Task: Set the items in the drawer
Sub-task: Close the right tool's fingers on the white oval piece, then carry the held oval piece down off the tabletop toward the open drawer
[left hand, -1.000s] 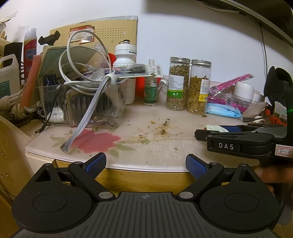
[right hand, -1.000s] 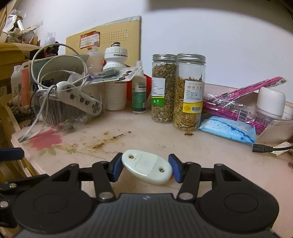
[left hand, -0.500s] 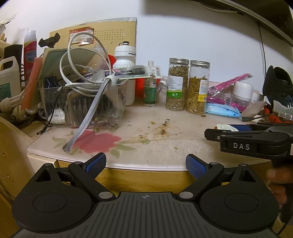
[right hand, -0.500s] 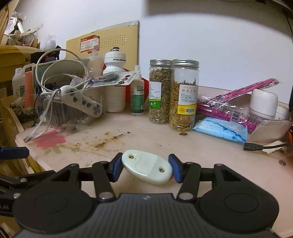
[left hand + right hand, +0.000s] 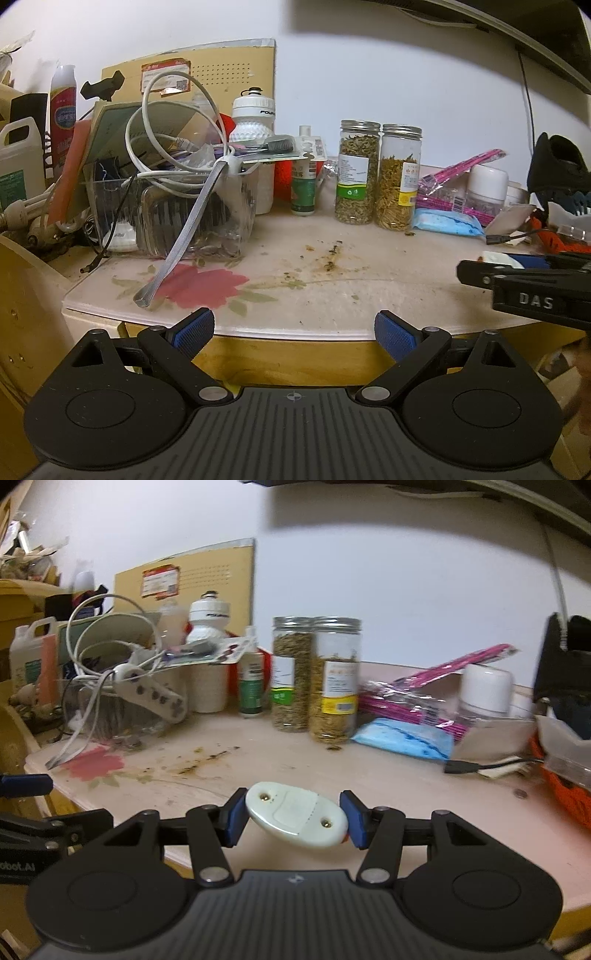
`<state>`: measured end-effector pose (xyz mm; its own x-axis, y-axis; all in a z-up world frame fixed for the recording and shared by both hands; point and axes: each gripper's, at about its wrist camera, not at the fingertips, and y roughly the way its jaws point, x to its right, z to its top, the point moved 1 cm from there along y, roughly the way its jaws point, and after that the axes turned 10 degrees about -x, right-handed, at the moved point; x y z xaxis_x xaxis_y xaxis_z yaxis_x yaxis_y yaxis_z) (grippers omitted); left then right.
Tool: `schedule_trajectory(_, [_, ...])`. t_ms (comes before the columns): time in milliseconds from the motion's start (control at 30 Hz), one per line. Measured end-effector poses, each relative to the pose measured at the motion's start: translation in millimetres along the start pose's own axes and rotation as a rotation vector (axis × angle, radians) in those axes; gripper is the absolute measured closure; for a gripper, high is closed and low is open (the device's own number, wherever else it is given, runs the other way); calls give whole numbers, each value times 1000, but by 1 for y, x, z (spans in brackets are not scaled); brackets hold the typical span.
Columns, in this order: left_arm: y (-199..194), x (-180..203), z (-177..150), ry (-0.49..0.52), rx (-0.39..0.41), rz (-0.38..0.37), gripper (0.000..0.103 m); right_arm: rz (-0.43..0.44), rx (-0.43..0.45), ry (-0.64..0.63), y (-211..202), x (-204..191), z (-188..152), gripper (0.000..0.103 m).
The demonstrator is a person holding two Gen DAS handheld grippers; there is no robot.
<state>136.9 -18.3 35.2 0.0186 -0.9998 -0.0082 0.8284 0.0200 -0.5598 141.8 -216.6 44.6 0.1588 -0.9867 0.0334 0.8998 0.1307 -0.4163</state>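
Left wrist view: the left gripper [image 5: 294,332] is empty, its blue pads wide apart, and it hangs just in front of the table edge [image 5: 295,330]. No drawer shows in either view, so this hand should probably find the drawer front below the tabletop and pull it before the other hand comes. The right gripper [image 5: 517,275] enters at the far right side; compared with one second ago it sits further right and lower in this view, and more of the wooden front under the table is seen.

Right wrist view: the right gripper [image 5: 291,814] is clamped on a white oval plastic piece [image 5: 296,819] with two small screw holes, held tilted above the table's near edge. The grip is only at the two ends — better to keep it level and move slowly. The jars [image 5: 316,677] now look smaller and blurred, so this hand has pulled back from the table.
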Motion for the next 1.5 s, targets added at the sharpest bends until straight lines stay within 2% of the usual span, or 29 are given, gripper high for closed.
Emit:
schedule_trajectory(533, [-19,0,-13,16,-13,0,7,-117,16,66,-54,-4,-24,46])
schedule_trajectory(933, [-38,6,-31,42,-29,-14,7,-173,-9,107,-85,-10,-44,46])
schedule_trajectory(1333, [-47,7,-42,56,-67,-24,7,-170,-53,125,-101,-17,-60,46])
schedule_trajectory(1500, [-37,8,-47,73,-126,-16,7,-159,-100,135,-93,-17,-64,46])
